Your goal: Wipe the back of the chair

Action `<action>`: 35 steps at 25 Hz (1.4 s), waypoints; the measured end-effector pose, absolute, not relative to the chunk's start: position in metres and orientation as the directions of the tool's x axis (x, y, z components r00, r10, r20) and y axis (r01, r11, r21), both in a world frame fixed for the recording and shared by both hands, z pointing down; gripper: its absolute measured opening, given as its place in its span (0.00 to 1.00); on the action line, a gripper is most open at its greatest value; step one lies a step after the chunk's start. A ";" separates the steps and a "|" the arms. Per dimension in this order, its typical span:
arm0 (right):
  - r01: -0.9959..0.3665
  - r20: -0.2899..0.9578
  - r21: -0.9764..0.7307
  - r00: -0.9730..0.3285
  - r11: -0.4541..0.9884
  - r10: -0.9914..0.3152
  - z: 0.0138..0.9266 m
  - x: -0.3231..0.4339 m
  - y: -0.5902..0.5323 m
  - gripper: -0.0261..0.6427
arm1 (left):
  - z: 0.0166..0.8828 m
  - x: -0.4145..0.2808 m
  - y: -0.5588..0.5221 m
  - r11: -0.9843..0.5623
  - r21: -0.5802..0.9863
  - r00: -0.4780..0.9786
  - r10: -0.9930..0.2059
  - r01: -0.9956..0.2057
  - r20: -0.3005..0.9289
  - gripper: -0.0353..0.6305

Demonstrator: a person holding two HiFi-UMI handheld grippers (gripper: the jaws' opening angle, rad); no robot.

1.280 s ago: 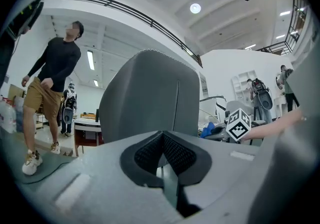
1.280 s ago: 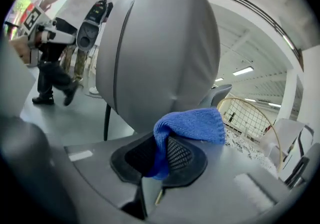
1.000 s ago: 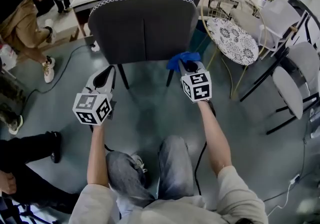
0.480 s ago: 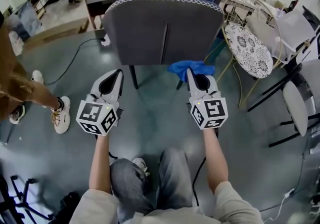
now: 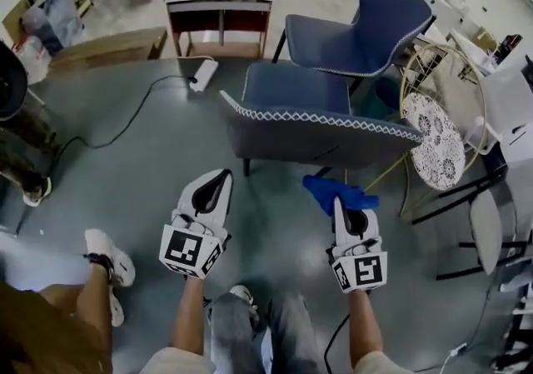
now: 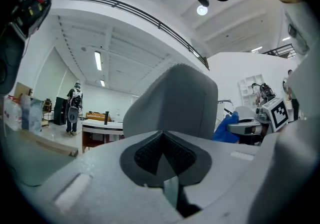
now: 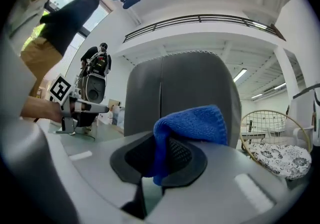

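The left gripper point(image 5: 215, 185) is held clenched, empty. The chair back point(image 5: 316, 141) is now viewed from higher than before. The blue cloth point(image 5: 333, 191), clamped in the right gripper point(image 5: 344, 210), is held just short of it, so wiping is judged still pending.

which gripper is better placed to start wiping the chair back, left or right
Right. The right gripper is shut on the blue cloth and faces the grey chair back. The left gripper is shut with nothing between its jaws, so it has nothing to wipe with.
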State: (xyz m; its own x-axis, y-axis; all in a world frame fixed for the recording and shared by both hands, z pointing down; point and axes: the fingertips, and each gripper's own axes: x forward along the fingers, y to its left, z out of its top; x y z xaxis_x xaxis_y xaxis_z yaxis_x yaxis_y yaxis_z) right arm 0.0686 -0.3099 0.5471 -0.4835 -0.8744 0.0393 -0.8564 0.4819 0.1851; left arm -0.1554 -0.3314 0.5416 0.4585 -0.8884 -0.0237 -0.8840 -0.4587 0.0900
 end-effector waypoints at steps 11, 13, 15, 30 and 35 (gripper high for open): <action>-0.820 0.108 0.183 -0.532 0.542 -0.840 0.403 0.016 -0.284 0.09 | 0.431 -0.199 -0.303 -0.368 0.215 0.389 -0.919 -0.905 0.063 0.06; -0.824 0.127 0.178 -0.523 0.538 -0.843 0.371 0.016 -0.280 0.09 | 0.399 -0.204 -0.297 -0.353 0.230 0.378 -0.923 -0.907 0.074 0.06; -0.836 0.142 0.167 -0.504 0.523 -0.852 0.335 0.019 -0.280 0.09 | 0.363 -0.209 -0.295 -0.344 0.234 0.372 -0.924 -0.909 0.086 0.06; -0.874 0.015 0.195 -0.451 0.445 -0.892 0.099 0.004 -0.344 0.09 | 0.135 -0.238 -0.316 -0.325 0.142 0.335 -0.941 -0.935 0.050 0.06; -0.879 -0.012 0.189 -0.449 0.439 -0.894 0.067 0.003 -0.342 0.09 | 0.091 -0.246 -0.319 -0.312 0.134 0.314 -0.949 -0.941 -0.004 0.06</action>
State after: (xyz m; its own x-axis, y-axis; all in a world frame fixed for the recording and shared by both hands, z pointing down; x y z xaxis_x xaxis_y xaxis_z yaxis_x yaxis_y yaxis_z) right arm 0.0032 -0.3424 0.0666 -0.4486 -0.8936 -0.0120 -0.8787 0.4386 0.1887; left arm -0.2459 -0.3192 0.0913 0.3139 -0.9495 -0.0036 -0.9408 -0.3115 0.1335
